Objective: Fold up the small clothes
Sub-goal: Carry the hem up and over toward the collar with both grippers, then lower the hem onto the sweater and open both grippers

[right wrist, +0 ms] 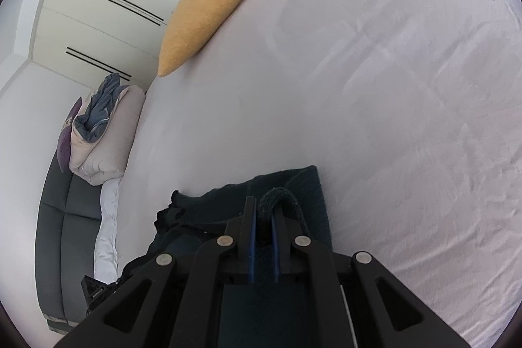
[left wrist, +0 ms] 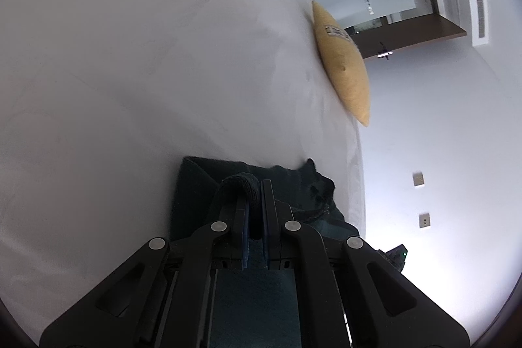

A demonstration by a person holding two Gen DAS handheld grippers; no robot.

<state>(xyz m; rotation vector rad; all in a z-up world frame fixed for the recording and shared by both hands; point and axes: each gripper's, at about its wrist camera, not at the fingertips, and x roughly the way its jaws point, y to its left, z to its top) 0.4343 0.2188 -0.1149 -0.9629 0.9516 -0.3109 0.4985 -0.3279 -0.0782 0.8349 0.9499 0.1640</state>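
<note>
White bed (right wrist: pixel 359 87), yellow cushion (right wrist: pixel 208 12) by its edge. Both grippers, left (left wrist: pixel 256 185) and right (right wrist: pixel 264 204), have jaws clamped on an edge of the dark knit garment (right wrist: pixel 293 185), which lies on the bed directly ahead of the jaws, edge stretched between them.

I see the garment (left wrist: pixel 208 185) on the bed (left wrist: pixel 130 54), just ahead of my left gripper (left wrist: pixel 255 185). Cushion (left wrist: pixel 342 61) on the bed edge at 1 o'clock, well apart. From my right gripper (right wrist: pixel 264 204): cushion at 11 o'clock, bedding pile (right wrist: pixel 101 132) on the sofa (right wrist: pixel 65 234) at 9 o'clock.
</note>
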